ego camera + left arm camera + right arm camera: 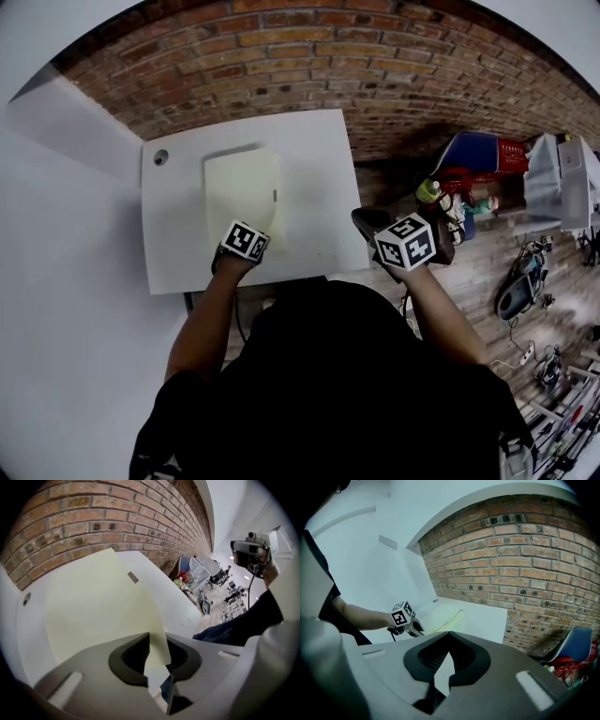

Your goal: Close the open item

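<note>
On the table [169,234], ease the folder [93,611] cover flat from the left gripper's [157,667] slightly parted jaws; the right gripper's [440,670] jaws stand narrowly apart, empty.

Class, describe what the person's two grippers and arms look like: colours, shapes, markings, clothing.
The left gripper and right gripper each have a pale grey body with a dark inset. Each carries a white cube printed with black square markers: left cube, right cube. A dark cable hangs under the left one. The person wears a black short-sleeved top.
</note>
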`<state>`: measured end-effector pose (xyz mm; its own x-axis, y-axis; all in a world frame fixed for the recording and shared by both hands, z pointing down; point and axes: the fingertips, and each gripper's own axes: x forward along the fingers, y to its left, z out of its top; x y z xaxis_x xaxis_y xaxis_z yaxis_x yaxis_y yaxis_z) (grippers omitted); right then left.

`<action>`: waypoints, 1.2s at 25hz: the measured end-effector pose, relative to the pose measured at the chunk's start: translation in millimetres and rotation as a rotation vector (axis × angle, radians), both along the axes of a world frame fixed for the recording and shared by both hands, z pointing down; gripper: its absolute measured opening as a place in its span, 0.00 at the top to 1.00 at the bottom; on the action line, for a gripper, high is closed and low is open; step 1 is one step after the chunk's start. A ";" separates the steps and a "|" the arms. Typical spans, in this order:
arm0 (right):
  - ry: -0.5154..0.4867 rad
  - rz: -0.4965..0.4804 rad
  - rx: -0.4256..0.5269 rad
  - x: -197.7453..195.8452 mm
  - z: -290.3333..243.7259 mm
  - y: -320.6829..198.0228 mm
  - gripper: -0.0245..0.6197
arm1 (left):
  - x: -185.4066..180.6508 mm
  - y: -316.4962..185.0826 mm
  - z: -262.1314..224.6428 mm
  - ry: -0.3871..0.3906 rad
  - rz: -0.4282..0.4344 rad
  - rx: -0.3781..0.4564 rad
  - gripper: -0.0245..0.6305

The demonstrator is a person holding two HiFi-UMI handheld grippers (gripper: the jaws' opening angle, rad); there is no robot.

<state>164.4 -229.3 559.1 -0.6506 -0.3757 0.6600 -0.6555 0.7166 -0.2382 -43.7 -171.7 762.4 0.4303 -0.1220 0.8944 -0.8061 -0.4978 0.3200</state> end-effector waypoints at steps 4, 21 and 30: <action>0.002 0.006 -0.007 3.9 3.9 1.6 0.96 | 4.9 -2.7 5.9 -0.007 0.017 -0.022 0.88; 0.008 0.010 -0.040 11.5 18.7 2.7 0.96 | 15.0 -4.8 26.0 -0.044 0.079 -0.124 0.85; 0.004 0.014 -0.053 14.4 24.4 1.4 0.96 | 17.2 -4.6 32.6 -0.082 0.117 -0.182 0.84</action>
<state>178.8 -227.9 583.5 -0.6429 -0.3492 0.6817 -0.6664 0.6938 -0.2731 -26.5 -176.3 795.0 0.3573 0.0909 0.9296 -0.7731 -0.5297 0.3490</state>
